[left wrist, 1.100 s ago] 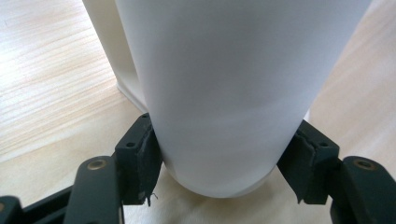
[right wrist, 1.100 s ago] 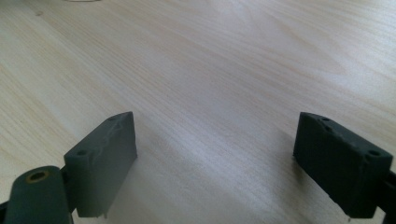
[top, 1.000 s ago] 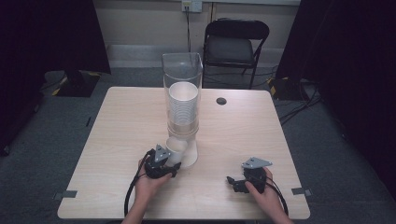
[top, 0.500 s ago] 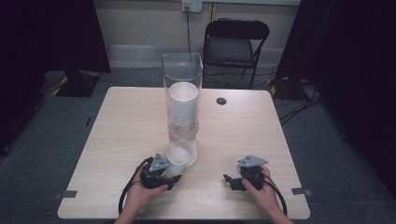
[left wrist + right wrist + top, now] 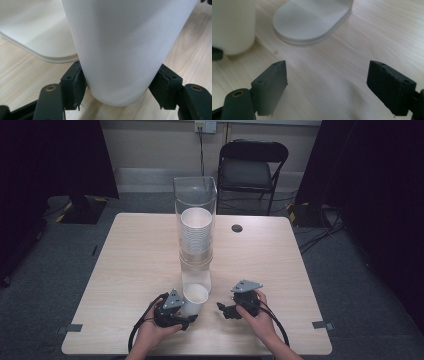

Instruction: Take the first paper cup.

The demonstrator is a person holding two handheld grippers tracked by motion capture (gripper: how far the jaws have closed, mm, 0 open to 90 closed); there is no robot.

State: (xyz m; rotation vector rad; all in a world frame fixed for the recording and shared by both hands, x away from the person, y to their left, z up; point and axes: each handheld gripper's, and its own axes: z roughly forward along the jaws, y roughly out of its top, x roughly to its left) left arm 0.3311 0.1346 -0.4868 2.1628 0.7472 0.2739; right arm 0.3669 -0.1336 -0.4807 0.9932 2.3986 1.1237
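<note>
Gripping the white paper cup low on its wall, the left gripper has its jaws clenched on it from both sides, the ribbed black pads pressing into the smooth, slightly tapered paper just above the cup's base. That low hold probably keeps the cup upright and its open mouth free, which suits a cup drawn from the foot of the clear dispenser. In the high view the cup stands between the jaws, just ahead of the hand, with the dispenser's rounded white base close behind it.

The right gripper is released: its jaws stand wide apart with nothing but bare surface between them, and they have just been narrowing a little. The cup lies off beyond its left jaw, and the dispenser's base lies ahead of the gap.

The dispenser is a tall transparent tube, glossy and rigid, holding a nested stack of cups whose rims show as fine rings. The surface is pale wood-grain laminate, matte and flat.
</note>
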